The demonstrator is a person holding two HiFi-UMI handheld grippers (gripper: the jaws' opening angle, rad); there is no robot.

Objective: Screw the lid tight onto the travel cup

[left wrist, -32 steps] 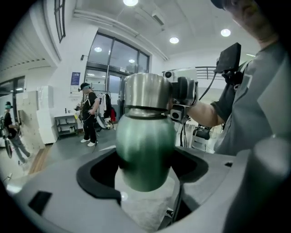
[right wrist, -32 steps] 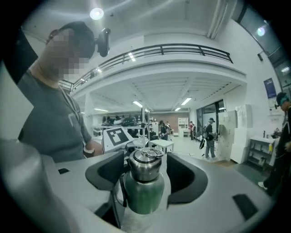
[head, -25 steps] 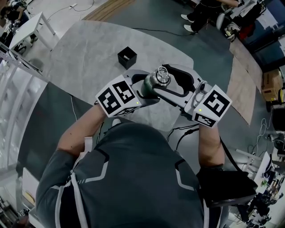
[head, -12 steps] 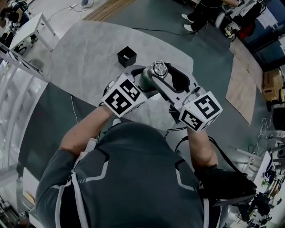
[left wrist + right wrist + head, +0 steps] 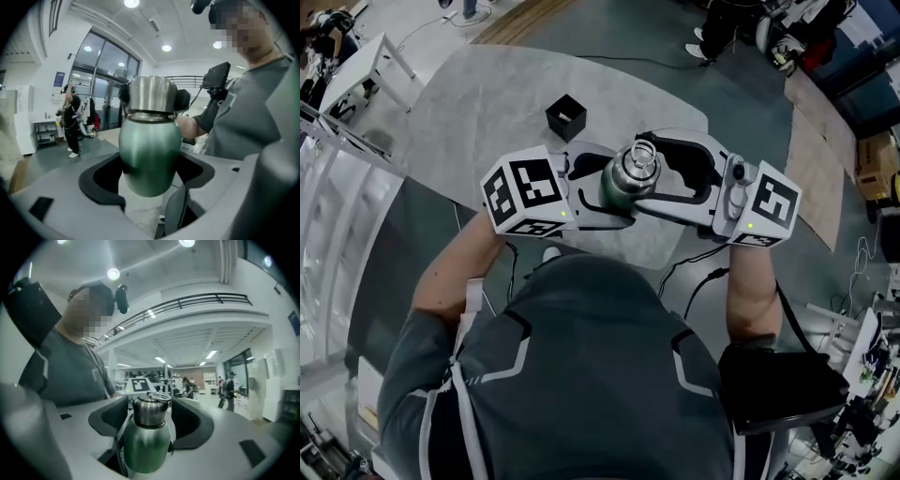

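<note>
While my left tongs (image 5: 602,189) are pinching the green steel travel cup (image 5: 150,154) aloft over the grey table's (image 5: 487,103) near edge, my right tongs (image 5: 654,174) are just spreading off its silver screw lid (image 5: 151,411), which stands between them untouched. Re-gripping crooked risks slipping and leaving it loose.

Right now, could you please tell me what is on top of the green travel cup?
A steel lid sits on the travel cup. The threads beneath it are covered, so tightness cannot be seen.
</note>
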